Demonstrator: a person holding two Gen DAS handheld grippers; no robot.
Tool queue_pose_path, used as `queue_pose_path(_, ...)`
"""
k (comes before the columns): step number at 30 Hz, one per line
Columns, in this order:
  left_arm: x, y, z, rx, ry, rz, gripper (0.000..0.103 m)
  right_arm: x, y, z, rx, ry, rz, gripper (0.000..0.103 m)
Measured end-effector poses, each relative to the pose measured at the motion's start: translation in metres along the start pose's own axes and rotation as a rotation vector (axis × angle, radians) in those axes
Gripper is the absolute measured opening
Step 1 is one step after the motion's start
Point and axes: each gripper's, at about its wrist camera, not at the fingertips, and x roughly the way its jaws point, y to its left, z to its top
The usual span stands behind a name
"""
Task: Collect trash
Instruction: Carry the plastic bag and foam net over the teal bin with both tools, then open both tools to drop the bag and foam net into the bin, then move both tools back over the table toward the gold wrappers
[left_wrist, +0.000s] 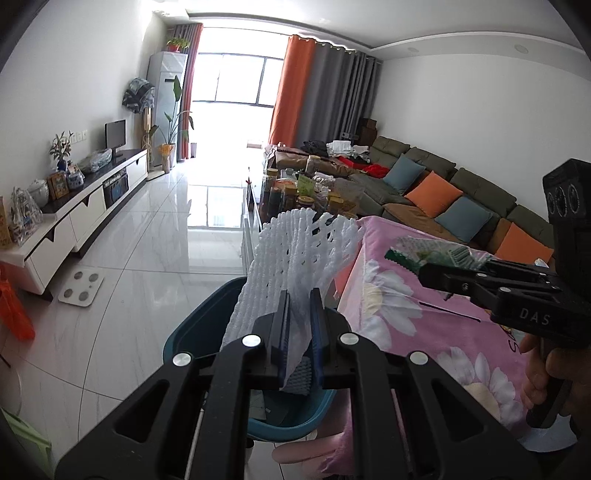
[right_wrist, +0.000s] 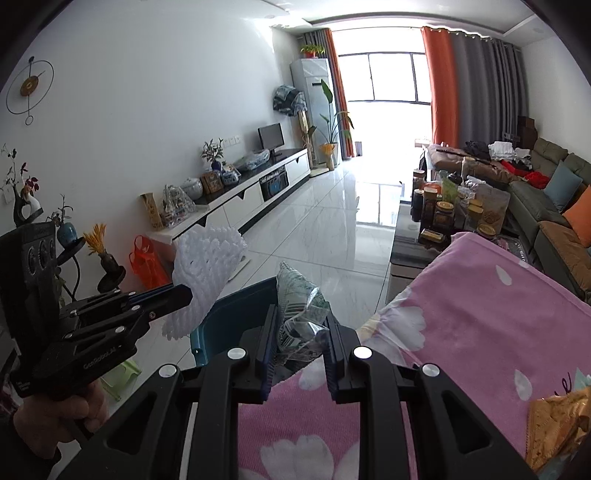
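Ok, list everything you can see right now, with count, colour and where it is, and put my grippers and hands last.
foam net: one, white, in left gripper above bin
snack wrapper: one, green and silver, in right gripper
bin: one, teal, floor beside table
tablecloth: one, pink floral, on table
gold packet: one, gold, on tablecloth
sofa: one, green, right wall
TV cabinet: one, white, left wall
left gripper: black, shut
right gripper: black, shut
hands: two, on handles

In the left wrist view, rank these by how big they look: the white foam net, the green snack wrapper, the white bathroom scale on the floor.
1. white foam net, largest, though it sits close to the camera in the left gripper
2. green snack wrapper
3. bathroom scale

The last two look alike; unsure.
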Motion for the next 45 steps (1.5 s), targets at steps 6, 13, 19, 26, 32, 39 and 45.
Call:
queue_pose_path(6,0.026,0.021,-0.02,-0.068,0.071,0.007,0.011,0.054,0.015,0.001,-0.036,0.126,0.014,0.02)
queue_pose_path(13,0.074,0.031,-0.045,-0.125,0.152,0.006,0.012,0.104,0.022,-0.001,-0.04,0.255,0.039,0.021)
queue_pose_path(19,0.112,0.031,-0.052,-0.185,0.216,-0.003,0.013,0.132,0.016,-0.003,-0.026,0.341,0.036,0.021)
queue_pose_path(26,0.137,0.035,-0.062,-0.204,0.258,0.008,0.021,0.148,0.011,-0.005,-0.017,0.398,0.036,0.029)
queue_pose_path(32,0.139,0.035,-0.066,-0.217,0.244,0.035,0.052,0.149,0.008,-0.003,0.0,0.396,0.047,0.044)
queue_pose_path(39,0.119,0.041,-0.059,-0.226,0.175,0.096,0.085,0.141,0.0,0.001,0.049,0.351,0.08,0.068)
queue_pose_path(45,0.083,0.05,-0.043,-0.252,0.049,0.195,0.097,0.113,-0.001,0.009,0.069,0.243,0.09,0.083)
